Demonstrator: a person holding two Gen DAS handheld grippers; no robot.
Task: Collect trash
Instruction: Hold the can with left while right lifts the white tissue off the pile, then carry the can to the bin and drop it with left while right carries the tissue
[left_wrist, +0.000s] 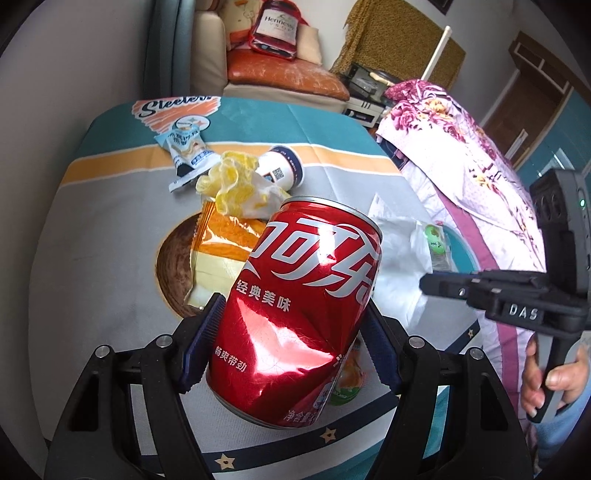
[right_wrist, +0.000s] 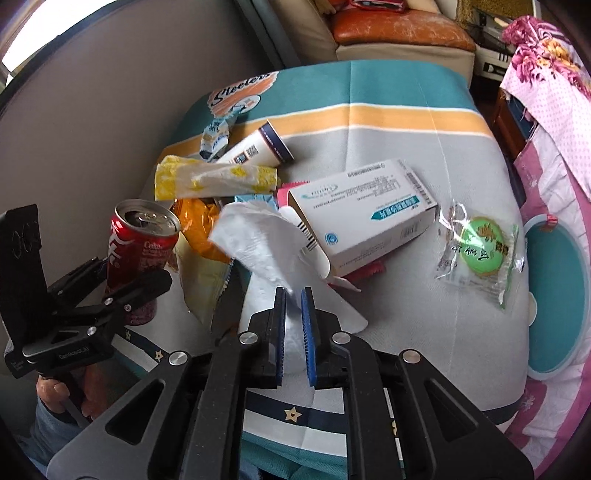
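Note:
My left gripper (left_wrist: 293, 302) is shut on a dented red cola can (left_wrist: 306, 295), which it holds tilted above the table. The right wrist view has the same can (right_wrist: 144, 243) at the left, its opened top facing up. My right gripper (right_wrist: 293, 295) has its blue pads nearly together, pinching a crumpled white tissue (right_wrist: 258, 236) that rises from the pile of trash. In the left wrist view the right gripper (left_wrist: 428, 286) reaches in from the right over white paper, with a hand on its grip.
Loose on the striped tablecloth (right_wrist: 388, 122) lie a paper cup (right_wrist: 258, 147), a yellow-white wrapper (right_wrist: 218, 177), an orange snack bag (right_wrist: 199, 221), a white medicine box (right_wrist: 365, 210), a green cookie packet (right_wrist: 480, 247) and a blue-white wrapper (left_wrist: 184, 151). A floral cover (left_wrist: 461, 147) borders the right; a sofa (left_wrist: 288, 77) stands behind.

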